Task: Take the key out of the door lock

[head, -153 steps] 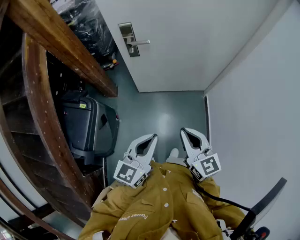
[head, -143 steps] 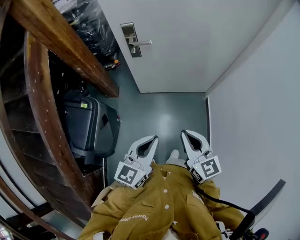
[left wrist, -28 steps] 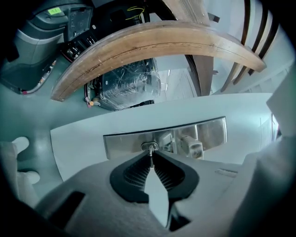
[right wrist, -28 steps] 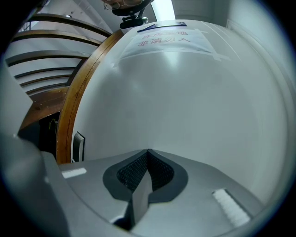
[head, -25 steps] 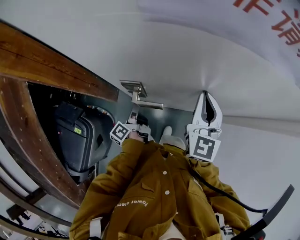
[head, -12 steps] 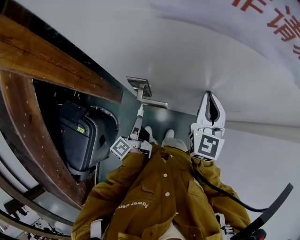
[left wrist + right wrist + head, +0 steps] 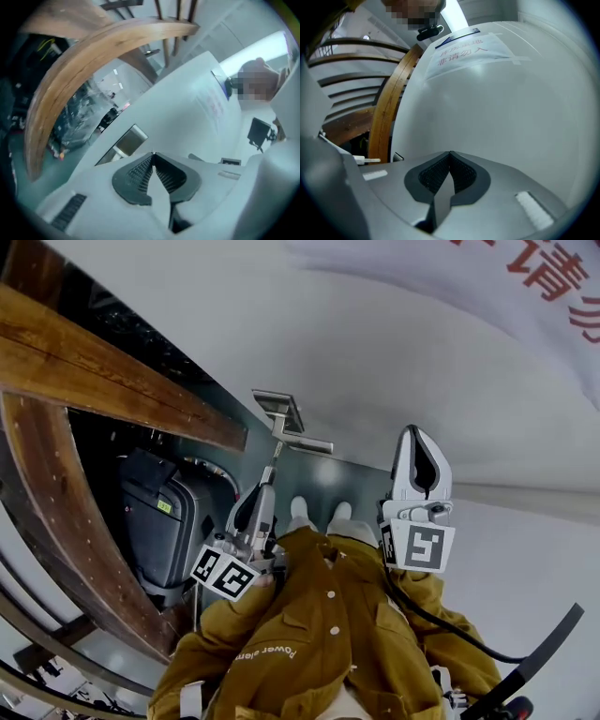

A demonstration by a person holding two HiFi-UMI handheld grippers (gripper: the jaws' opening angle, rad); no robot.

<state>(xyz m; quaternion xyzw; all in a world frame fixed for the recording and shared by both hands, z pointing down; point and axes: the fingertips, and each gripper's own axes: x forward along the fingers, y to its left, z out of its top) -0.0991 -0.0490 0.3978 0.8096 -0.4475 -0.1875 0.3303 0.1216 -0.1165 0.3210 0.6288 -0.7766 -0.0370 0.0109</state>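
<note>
Key not resolvable; presumably at the lock plate (image 7: pixel 279 412), under the handle (image 7: pixel 309 444). Your left gripper (image 7: pixel 271 485) sits near, below the plate, and your right gripper (image 7: pixel 413 433) well right of it. Both have fingers together and look empty. Go in closed and you'll knock the key, not grip it. Smooth white door (image 7: pixel 403 362); wooden stair beam (image 7: pixel 122 390) crowds the plate's left.

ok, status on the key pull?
Left gripper jaws shut, short of the lock plate. Right gripper shut, empty, facing door. Key not made out. Nothing in the way.
</note>
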